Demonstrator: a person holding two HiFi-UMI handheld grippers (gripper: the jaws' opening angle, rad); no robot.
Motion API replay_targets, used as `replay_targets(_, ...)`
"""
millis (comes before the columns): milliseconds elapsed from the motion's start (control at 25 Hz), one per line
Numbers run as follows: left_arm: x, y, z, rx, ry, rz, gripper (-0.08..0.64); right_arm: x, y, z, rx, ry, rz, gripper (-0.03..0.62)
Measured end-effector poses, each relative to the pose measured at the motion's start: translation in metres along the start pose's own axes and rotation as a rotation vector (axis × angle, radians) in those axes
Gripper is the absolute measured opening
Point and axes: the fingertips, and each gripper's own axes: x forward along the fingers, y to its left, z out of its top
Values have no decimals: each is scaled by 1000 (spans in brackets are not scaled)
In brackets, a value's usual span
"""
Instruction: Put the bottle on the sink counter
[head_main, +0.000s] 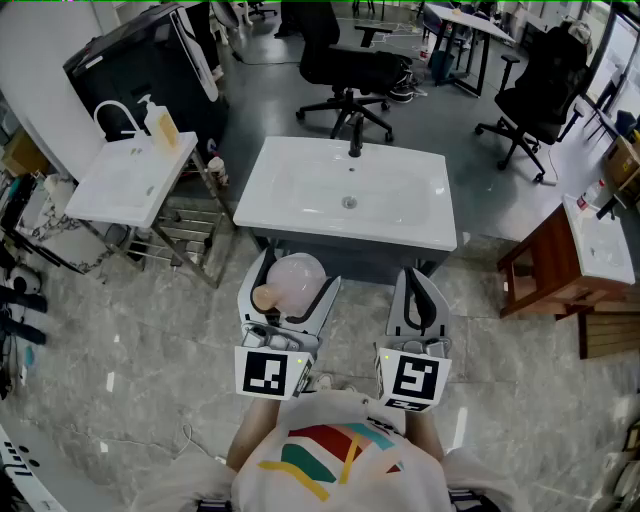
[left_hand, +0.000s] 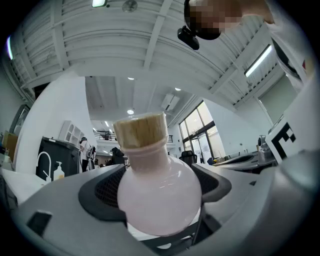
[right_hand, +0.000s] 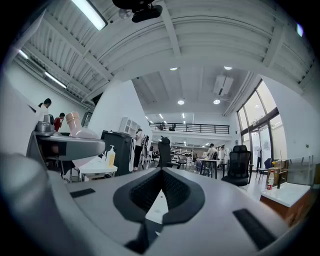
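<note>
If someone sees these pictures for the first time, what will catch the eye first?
First, the round pale pink bottle with a cork stopper, gripped between the jaws of the left tool just in front of the person. Right ahead of it stands the white sink counter. The right tool, jaws closed, holds nothing.

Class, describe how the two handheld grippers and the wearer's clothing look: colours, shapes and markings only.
The left gripper and right gripper match: pale grey, curved jaws lined with black mesh-textured pads. At the back of each sits a cube bearing black-and-white square markers. The person wears a white top printed with red, green and yellow stripes. No cables show.
</note>
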Motion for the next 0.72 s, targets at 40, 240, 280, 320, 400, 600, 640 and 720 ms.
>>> replay_targets(40,1,0,0,2,-2,-1,396,1,-1,0,0,-1,-5,12)
replay_targets(240,6,-2,0,10,-17,-3,396,2,-6,-4,2,-7,-16,12)
replay_targets(280,7,-2,2,14,-23,-3,396,2,-7,-3,4,-13,-17,12)
replay_targets(320,8,-2,4,19,-30,-5,396,3,-8,-1,6,-21,-19,12)
replay_targets(400,10,-2,6,25,-39,-7,396,4,-8,1,6,-28,-16,12)
replay_targets(600,10,-10,4,18,-27,2,396,0,-14,-7,53,-16,5,12)
replay_targets(640,11,-11,4,19,-27,5,396,0,-16,-7,52,-16,7,12)
replay_targets(720,13,-15,3,27,-27,13,396,-1,-21,-10,32,-12,7,12)
